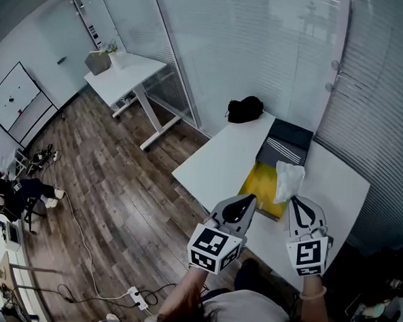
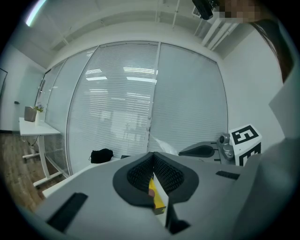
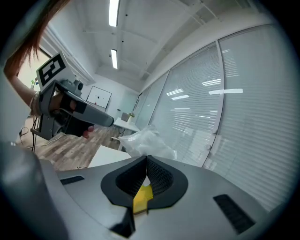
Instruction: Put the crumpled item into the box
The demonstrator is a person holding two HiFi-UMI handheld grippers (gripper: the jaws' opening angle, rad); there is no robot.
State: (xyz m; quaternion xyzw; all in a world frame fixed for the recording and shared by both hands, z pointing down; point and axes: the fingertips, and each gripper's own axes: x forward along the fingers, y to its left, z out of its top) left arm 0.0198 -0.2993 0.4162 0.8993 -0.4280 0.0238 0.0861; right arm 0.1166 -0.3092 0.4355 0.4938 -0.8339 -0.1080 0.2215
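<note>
A crumpled white plastic item (image 1: 288, 180) sticks out past the tips of my right gripper (image 1: 295, 199), which is shut on it; it hangs over the right side of the box. The box (image 1: 260, 186) lies open on the white table (image 1: 215, 161), yellow inside, with a black lid (image 1: 285, 144) at its far end. In the right gripper view the crumpled item (image 3: 145, 142) bulges just beyond the closed right gripper (image 3: 146, 159). My left gripper (image 1: 251, 199) is shut with nothing in it, near the box's front left corner, its left gripper (image 2: 152, 154) tips pressed together.
A black bundle (image 1: 245, 109) lies at the table's far corner. Blinds and glass walls run behind and to the right of the table. A second white desk (image 1: 128, 73) with a planter stands across the wooden floor, where a power strip (image 1: 137, 297) lies.
</note>
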